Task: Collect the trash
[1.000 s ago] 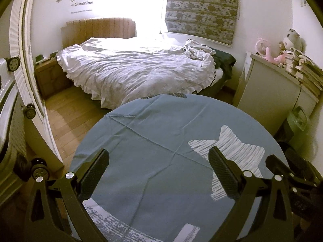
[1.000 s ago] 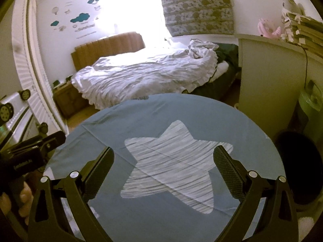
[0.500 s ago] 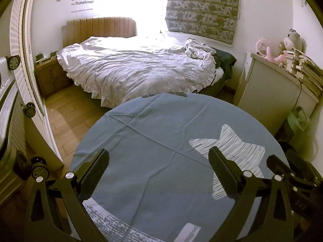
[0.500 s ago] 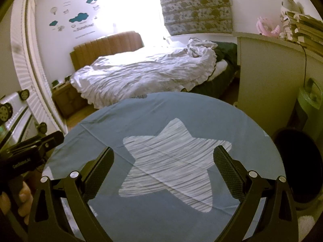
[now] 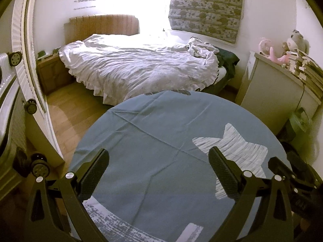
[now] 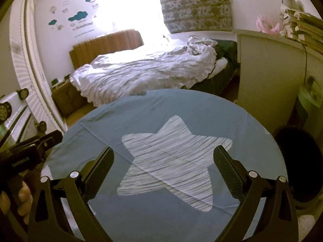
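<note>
Left gripper and right gripper: fingers spread wide apart, empty, above round blue tabletop at lower centre. Trash items: none discernible on cloth. Dark bin at right edge, beside tabletop, outside right fingers.

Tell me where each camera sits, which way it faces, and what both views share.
Left wrist: on the left gripper, open, facing across the round blue table toward the bed.
Right wrist: on the right gripper, open, facing over the white star; a hand holding the other gripper shows at left.
Shared: table, star, bed, window blind.
</note>
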`<state>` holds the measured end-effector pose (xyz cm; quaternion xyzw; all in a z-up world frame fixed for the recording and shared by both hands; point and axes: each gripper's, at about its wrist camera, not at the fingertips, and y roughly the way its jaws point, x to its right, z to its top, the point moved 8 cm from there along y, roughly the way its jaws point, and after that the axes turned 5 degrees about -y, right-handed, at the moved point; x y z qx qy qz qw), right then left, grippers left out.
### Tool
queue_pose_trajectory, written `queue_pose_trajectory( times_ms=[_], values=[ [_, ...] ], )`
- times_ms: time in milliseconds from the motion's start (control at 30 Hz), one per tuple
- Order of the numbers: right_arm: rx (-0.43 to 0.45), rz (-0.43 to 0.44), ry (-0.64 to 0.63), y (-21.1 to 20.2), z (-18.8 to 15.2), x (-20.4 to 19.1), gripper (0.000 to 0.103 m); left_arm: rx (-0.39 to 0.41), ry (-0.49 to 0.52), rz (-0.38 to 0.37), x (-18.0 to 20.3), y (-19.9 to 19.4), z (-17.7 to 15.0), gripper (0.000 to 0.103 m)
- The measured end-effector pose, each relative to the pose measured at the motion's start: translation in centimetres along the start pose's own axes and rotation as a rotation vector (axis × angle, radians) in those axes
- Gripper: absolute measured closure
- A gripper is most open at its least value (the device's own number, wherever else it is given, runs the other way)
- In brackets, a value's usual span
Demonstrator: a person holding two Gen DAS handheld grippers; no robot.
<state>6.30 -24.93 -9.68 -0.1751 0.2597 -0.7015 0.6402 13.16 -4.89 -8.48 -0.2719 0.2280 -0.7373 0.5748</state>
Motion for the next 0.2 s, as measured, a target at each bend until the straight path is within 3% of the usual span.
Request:
queue_pose_trajectory(
  times_ms=[200],
  values=[
    [-0.009, 0.004, -0.001, 0.24, -0.14, -0.16, 0.006, -0.003, 0.002, -0.001, -0.03, 0.07, -0.05, 0.005]
  ],
)
